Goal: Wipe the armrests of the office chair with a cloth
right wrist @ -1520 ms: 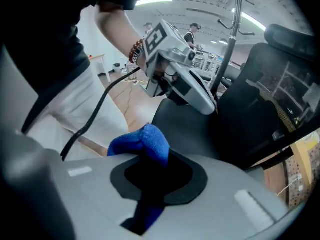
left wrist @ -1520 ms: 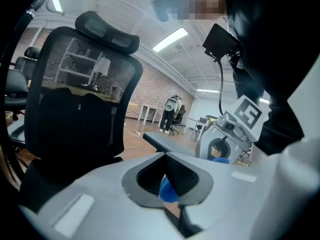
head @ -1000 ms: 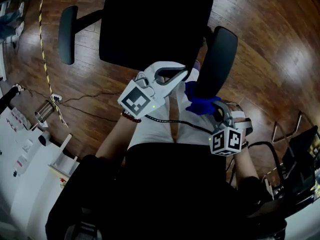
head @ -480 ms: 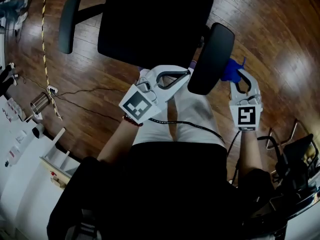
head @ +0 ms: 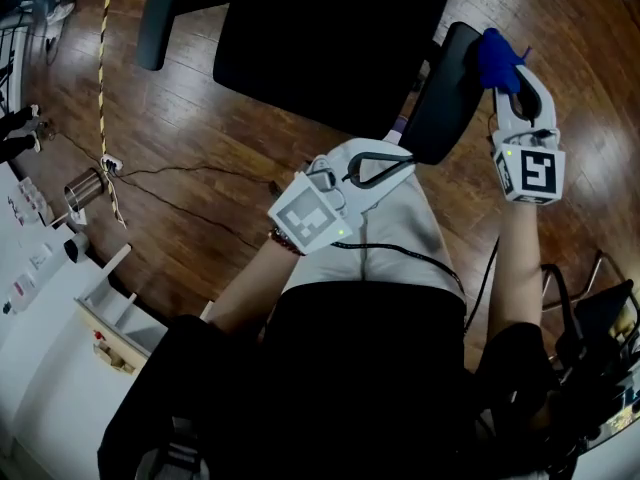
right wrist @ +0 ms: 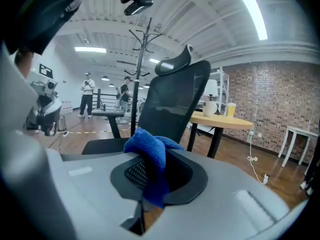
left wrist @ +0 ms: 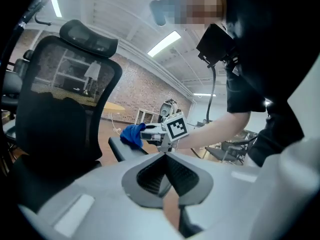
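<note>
The cloth (right wrist: 150, 156) is fuzzy, the floor (head: 585, 118) glossy wood

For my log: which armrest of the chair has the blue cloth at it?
The armrest beside the right gripper, which holds the blue cloth; the other armrest stands far off.

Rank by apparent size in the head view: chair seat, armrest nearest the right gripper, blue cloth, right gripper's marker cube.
1. Chair seat.
2. Armrest.
3. Marker cube and blue cloth: near alike, the cube sits closer to the camera, so unranked.

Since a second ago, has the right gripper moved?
Yes: right gripper with blue cloth went along the black padded armrest, near end to far end.
</note>
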A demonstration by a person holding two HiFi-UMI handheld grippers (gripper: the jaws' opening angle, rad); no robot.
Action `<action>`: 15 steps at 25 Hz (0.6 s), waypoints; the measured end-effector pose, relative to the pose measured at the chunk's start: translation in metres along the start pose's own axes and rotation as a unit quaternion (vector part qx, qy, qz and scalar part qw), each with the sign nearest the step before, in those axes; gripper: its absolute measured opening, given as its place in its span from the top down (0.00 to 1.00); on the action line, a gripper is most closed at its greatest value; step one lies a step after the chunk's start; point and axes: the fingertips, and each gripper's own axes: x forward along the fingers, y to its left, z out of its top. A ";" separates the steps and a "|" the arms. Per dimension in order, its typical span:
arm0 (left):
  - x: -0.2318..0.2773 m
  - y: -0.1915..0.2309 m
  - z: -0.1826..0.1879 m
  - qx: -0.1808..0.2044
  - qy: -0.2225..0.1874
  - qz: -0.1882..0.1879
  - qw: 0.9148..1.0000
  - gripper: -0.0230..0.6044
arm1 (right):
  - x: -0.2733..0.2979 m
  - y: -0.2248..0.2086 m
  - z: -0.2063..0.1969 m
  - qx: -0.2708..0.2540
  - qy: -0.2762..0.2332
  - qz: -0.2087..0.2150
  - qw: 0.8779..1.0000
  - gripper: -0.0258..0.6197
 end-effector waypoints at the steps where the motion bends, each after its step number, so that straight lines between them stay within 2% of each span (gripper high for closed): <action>1: -0.005 -0.004 -0.001 0.004 -0.009 0.002 1.000 0.96 | -0.002 0.017 0.005 -0.011 -0.006 0.021 1.000 0.90; 5: -0.025 -0.024 -0.015 0.030 -0.029 0.005 0.999 0.96 | -0.024 0.097 0.019 -0.027 -0.029 0.098 0.994 0.90; 8: -0.034 -0.039 -0.039 0.050 -0.038 0.002 0.998 0.96 | -0.058 0.140 0.012 -0.011 -0.028 0.123 0.992 0.90; 9: -0.037 -0.043 -0.049 0.046 -0.044 0.007 0.998 0.96 | -0.069 0.150 0.006 -0.004 -0.028 0.126 0.992 0.90; 13: -0.047 -0.060 -0.091 -0.010 -0.066 0.038 0.997 0.96 | -0.101 0.173 -0.016 0.016 -0.036 0.138 0.990 0.90; 15: -0.040 -0.067 -0.101 -0.002 -0.072 0.048 0.996 0.96 | -0.103 0.174 -0.013 0.005 -0.044 0.153 0.987 0.90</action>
